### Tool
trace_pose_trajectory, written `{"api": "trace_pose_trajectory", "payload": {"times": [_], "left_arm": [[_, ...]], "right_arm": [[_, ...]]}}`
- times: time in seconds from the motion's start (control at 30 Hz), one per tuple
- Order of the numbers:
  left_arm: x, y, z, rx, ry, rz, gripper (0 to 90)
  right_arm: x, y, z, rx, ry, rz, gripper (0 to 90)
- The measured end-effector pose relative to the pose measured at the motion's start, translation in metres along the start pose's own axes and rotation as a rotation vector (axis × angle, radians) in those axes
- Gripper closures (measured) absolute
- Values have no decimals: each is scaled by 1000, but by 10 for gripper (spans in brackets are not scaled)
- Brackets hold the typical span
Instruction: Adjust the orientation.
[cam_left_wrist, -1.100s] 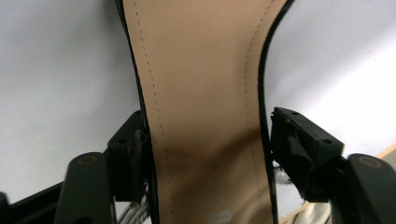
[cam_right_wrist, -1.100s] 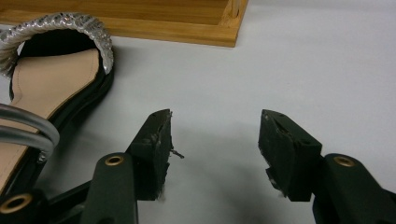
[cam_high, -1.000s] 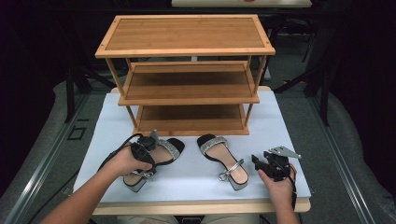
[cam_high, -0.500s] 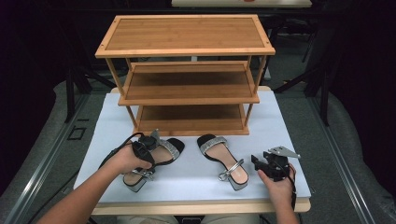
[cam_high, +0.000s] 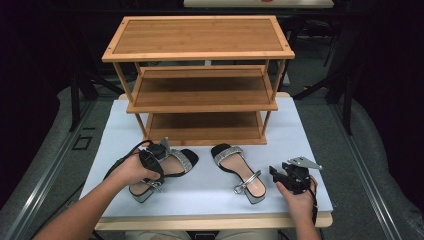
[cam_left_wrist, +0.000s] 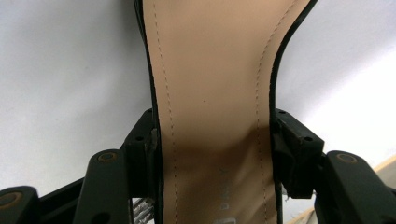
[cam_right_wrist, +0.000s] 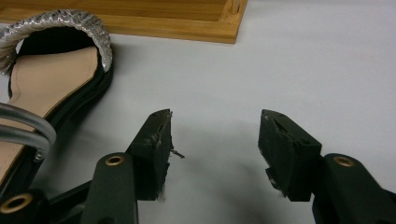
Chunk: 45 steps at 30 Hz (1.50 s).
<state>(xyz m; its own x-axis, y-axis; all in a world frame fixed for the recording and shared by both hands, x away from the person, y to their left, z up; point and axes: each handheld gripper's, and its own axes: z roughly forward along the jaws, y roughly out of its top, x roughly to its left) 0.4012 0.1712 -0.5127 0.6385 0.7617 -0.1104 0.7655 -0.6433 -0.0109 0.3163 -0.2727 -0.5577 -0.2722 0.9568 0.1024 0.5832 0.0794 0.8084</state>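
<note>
Two sandals: left tongs (cam_high: 159, 156) grip one (cam_high: 170, 167), other (cam_high: 239, 171) free.

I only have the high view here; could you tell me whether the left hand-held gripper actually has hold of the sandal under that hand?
Observer: Yes. In the left gripper view the left hand-held gripper has one jaw pressed on each side edge of the left sandal, across its narrow waist.
Operator: Thank you. And is the right one holding anything?
Observer: No. The right hand-held gripper is open, with bare white table between its jaws.
Operator: How near is it to the other sandal?
Observer: The right sandal lies off to the left of the jaws in that view, untouched.
</note>
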Motion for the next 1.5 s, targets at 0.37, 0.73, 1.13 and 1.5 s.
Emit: {"api": "trace_pose_trajectory", "payload": {"times": [0.37,0.73,1.13,1.5], "left_arm": [[9,-8,-22,-75,9,-37,431],[17,9,-42,-146,4,-77,432],[22,36,-17,-154,26,-175,432],[21,31,-3,-173,-17,-195,403]], "right_arm": [[0,0,0,-1,0,2,440],[0,0,0,-5,1,4,441],[-2,0,-1,-9,1,8,441],[-1,0,0,-11,11,2,441]]}}
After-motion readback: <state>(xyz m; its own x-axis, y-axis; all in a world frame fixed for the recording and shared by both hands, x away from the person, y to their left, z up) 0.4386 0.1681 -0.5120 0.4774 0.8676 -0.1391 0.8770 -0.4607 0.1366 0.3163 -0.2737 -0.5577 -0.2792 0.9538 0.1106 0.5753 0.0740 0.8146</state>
